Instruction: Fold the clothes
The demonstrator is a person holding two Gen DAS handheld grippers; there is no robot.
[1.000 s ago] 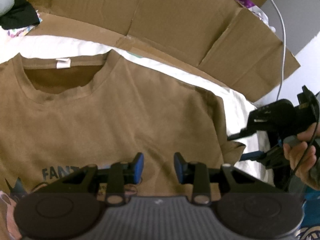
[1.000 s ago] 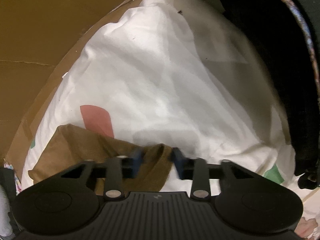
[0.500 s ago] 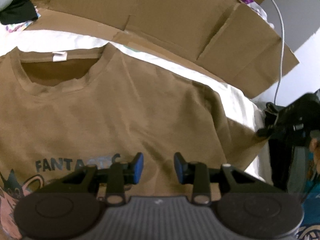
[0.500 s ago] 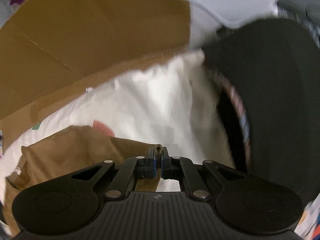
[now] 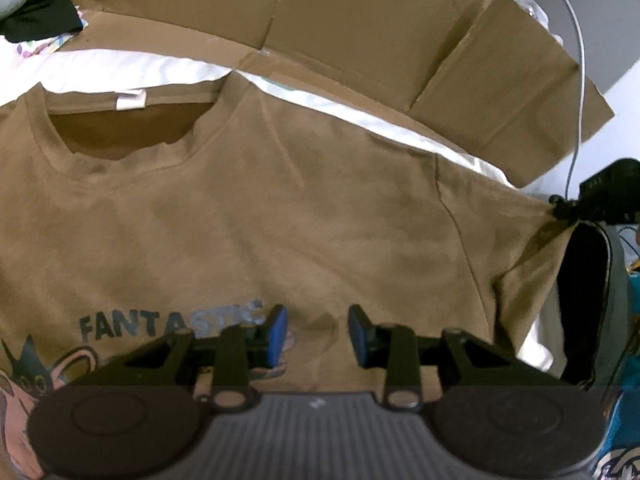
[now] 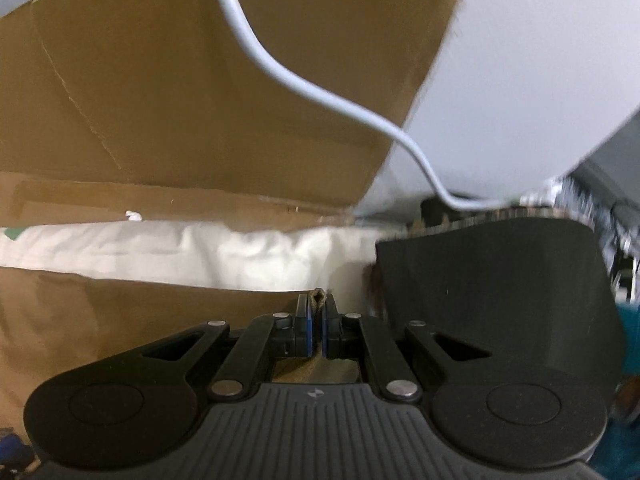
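A brown T-shirt (image 5: 248,208) with a "FANTASTIC" print lies face up on a white sheet (image 5: 120,68), collar at the upper left. My left gripper (image 5: 318,330) is open and empty, hovering over the shirt's chest. My right gripper (image 6: 317,320) is shut on the edge of the shirt's sleeve (image 6: 318,294) and holds it lifted and stretched out. The right gripper also shows in the left wrist view (image 5: 568,210), pulling the sleeve (image 5: 516,240) taut at the far right.
Flattened cardboard (image 5: 360,28) stands behind the sheet. A white cable (image 5: 580,80) hangs at the right. A dark chair or cushion (image 6: 492,296) sits to the right. Dark clothes (image 5: 36,16) lie at the upper left.
My right gripper closed on the sleeve edge, then lifted and pulled it outward to the right, spreading the sleeve. My left gripper drifted slightly down the shirt, staying open.
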